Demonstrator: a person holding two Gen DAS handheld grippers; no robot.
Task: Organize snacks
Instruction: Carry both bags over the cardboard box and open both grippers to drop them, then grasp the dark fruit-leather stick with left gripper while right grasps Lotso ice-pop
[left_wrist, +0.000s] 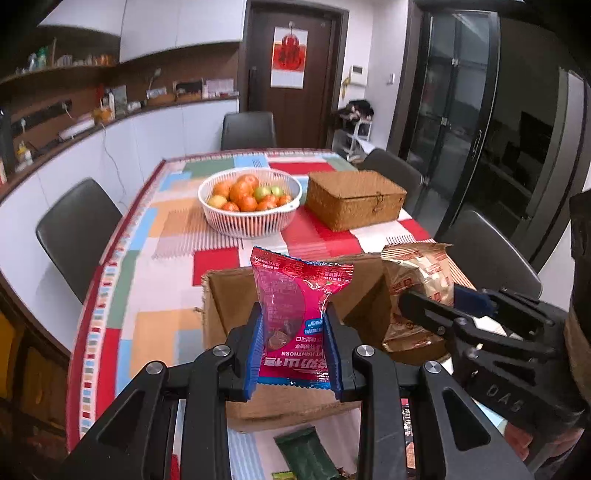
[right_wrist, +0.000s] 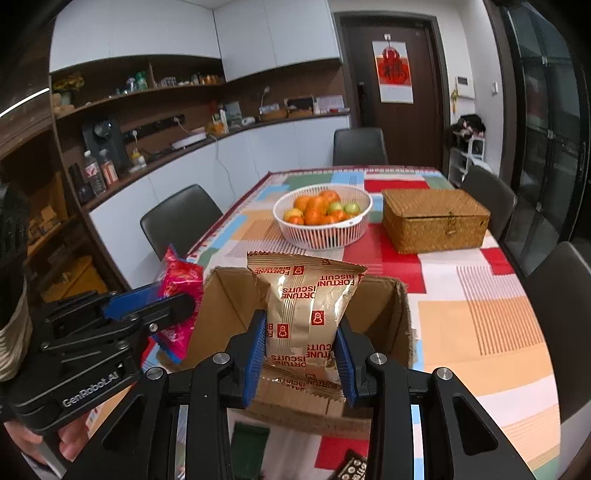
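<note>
1. Left wrist view: the left gripper (left_wrist: 295, 350) pinches a red snack packet (left_wrist: 297, 314) between its blue pads. Glossy wrapper, crimped ends, white print, "HAWTHORN" legible, upside down to the camera.
2. The packet stands upright between the fingers, its top end above the fingertips, in front of the open cardboard box (left_wrist: 229, 295) on the worktop (left_wrist: 162, 258).
3. Right wrist view: the right gripper (right_wrist: 301, 354) pinches a gold biscuit packet (right_wrist: 306, 314). Metallic foil, red lettering "FORTUNE BISCUITS", small red icons, serrated seams.
4. The gold packet is upright, its lower end between the pads, over the near edge of the cardboard box (right_wrist: 402, 317).
5. Both packets flank the box opening: red on its left, gold on its right.
6. Beyond the box: a white fruit basket (right_wrist: 323, 230), with a woven lidded box (right_wrist: 436, 221) just right of it.
7. Nearer than the box: a green packet (left_wrist: 306, 458) lies on the worktop.
</note>
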